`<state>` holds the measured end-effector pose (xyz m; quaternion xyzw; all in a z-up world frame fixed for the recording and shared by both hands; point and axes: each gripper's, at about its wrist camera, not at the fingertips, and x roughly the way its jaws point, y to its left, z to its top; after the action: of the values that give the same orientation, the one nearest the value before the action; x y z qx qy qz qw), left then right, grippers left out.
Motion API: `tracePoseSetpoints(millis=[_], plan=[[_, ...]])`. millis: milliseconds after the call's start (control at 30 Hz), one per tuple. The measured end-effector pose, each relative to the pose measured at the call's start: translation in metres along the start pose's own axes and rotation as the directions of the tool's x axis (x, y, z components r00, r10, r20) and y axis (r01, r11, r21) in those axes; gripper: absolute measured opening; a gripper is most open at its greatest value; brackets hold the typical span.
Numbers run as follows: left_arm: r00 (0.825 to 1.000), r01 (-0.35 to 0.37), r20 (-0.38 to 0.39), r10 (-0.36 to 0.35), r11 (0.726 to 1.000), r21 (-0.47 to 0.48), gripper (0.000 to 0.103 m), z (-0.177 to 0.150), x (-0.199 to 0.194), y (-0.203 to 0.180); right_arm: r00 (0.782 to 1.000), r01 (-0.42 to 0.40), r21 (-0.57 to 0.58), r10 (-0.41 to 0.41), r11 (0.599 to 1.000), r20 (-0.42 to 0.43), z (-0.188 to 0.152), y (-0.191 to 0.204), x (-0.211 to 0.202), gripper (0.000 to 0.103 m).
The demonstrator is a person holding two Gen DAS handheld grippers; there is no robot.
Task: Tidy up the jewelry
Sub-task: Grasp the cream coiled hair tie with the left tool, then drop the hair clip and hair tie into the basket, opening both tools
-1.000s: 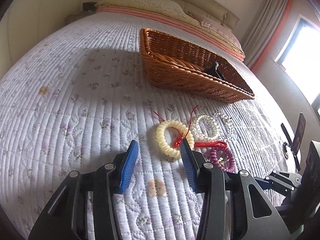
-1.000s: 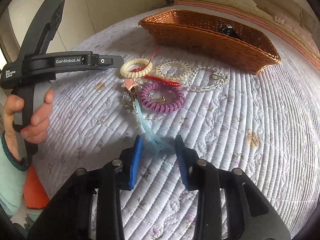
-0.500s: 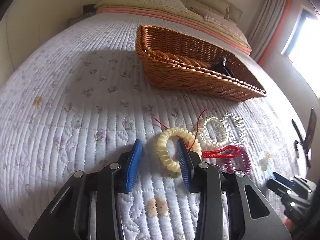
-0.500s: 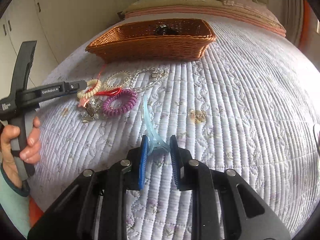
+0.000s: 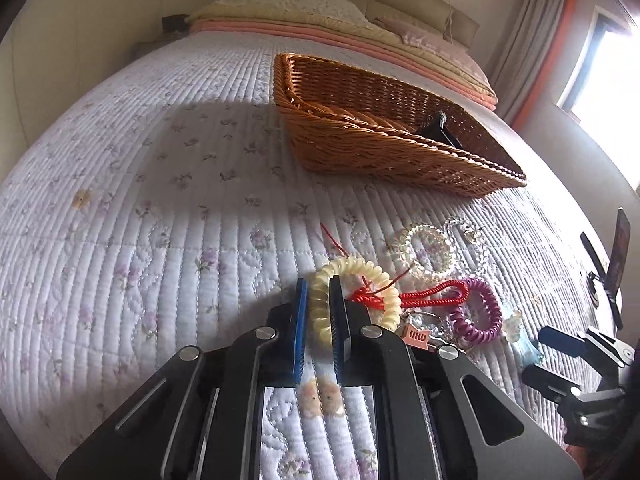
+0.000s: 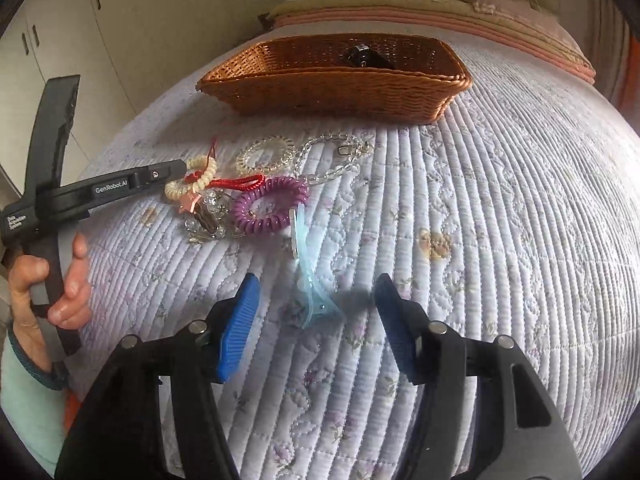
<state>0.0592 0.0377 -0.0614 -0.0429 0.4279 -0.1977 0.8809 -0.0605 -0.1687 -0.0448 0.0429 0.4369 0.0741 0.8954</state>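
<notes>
My left gripper is shut on the near side of a cream spiral hair tie that lies on the quilt; it also shows in the right wrist view. A red cord, a purple spiral tie, a clear spiral tie and a clear chain lie beside it. My right gripper is open, its fingers either side of a pale blue hair clip lying on the quilt. A wicker basket stands beyond, holding a black item.
A pink star charm with crystal pieces lies by the purple tie. Pillows and folded blankets lie at the head of the bed. A window and curtain are at the right. Cupboards stand left.
My left gripper moved forward and closed on the cream hair tie. My right gripper opened and let go of the blue clip, which now lies on the quilt.
</notes>
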Motion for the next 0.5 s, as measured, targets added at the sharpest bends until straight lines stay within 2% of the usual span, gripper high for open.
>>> tracePoseSetpoints(millis=[33, 100, 133, 200, 233, 433, 500], plan=[[1.0, 0.01, 0.001, -0.01, 1.0, -0.001, 0.009, -0.001, -0.001, 0.0, 1.0, 0.012, -0.014, -0.012, 1.0, -0.001, 0.002, 0.002, 0.003, 0.056], [1.0, 0.024, 0.003, -0.024, 1.0, -0.004, 0.008, -0.002, -0.004, 0.0, 1.0, 0.016, -0.033, -0.016, 0.999, -0.014, 0.005, 0.005, 0.01, 0.042], [0.999, 0.031, 0.006, -0.031, 1.0, -0.005, 0.008, -0.003, -0.006, 0.0, 0.999, 0.031, -0.044, -0.032, 0.999, -0.023, 0.006, 0.008, 0.013, 0.032], [0.999, 0.042, 0.011, -0.042, 0.999, -0.009, 0.008, -0.004, -0.01, 0.0, 0.998, 0.051, -0.07, -0.053, 0.996, -0.018, 0.008, 0.012, 0.015, 0.02], [0.999, 0.05, 0.015, -0.05, 0.999, -0.012, 0.008, -0.005, -0.012, 0.001, 0.999, 0.047, -0.068, -0.048, 0.997, -0.019, 0.008, 0.012, 0.015, 0.01], [0.993, 0.069, 0.092, -0.07, 0.998, 0.015, 0.008, -0.001, -0.043, -0.012, 0.999, -0.031, 0.027, 0.031, 0.999, 0.006, 0.009, -0.005, 0.005, 0.009], [0.99, 0.071, 0.117, -0.074, 0.997, 0.03, 0.008, 0.004, -0.053, -0.018, 0.999, -0.034, 0.039, 0.033, 0.999, 0.032, 0.013, -0.01, -0.004, 0.009]])
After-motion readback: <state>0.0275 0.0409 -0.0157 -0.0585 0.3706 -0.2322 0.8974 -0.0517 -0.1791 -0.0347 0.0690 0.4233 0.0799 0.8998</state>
